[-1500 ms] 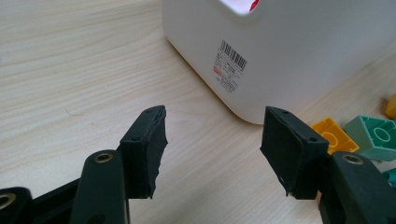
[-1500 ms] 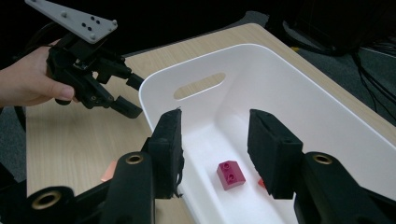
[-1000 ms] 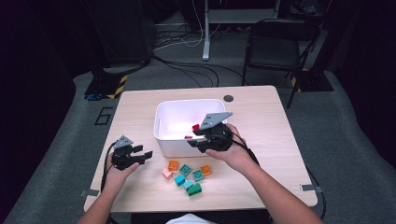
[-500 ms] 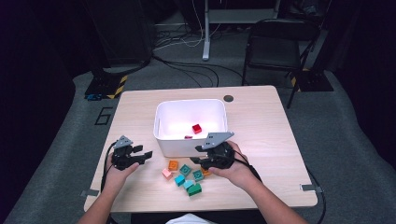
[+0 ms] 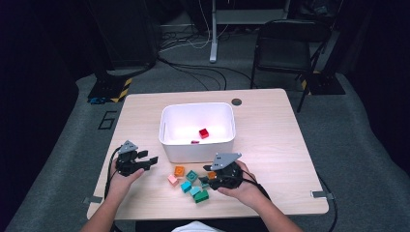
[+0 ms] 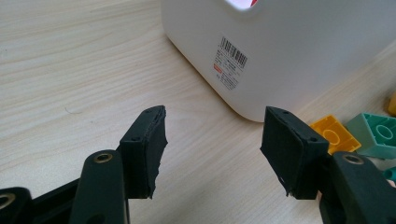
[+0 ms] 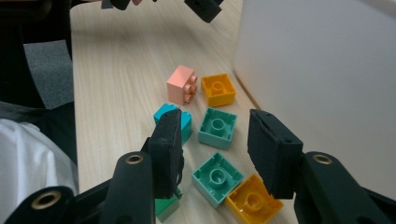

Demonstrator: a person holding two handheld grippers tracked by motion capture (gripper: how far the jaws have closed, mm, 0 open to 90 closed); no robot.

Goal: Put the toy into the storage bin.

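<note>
- Work in hand: moving loose blocks from the table (image 5: 270,125) into the white bin (image 5: 197,150). A red block (image 5: 203,133) already lies inside it.
- Right gripper (image 7: 214,142): jaws apart, nothing between the pads, poised low over the block cluster in front of the bin.
- Target, by judgement: the green block (image 7: 217,127), lying between and just beyond the two jaws, studs up, flat on the table.
- Neighbours are close: a teal block (image 7: 173,122) beside the left jaw, a second green block (image 7: 217,178) and a yellow block (image 7: 253,202) below the jaws.
- Advice: centre the jaws on the green block's flat sides, descend straight, and close only once both pads clear the neighbours.
- Left gripper (image 6: 212,140): open, empty, idle beside the bin's corner.
</note>
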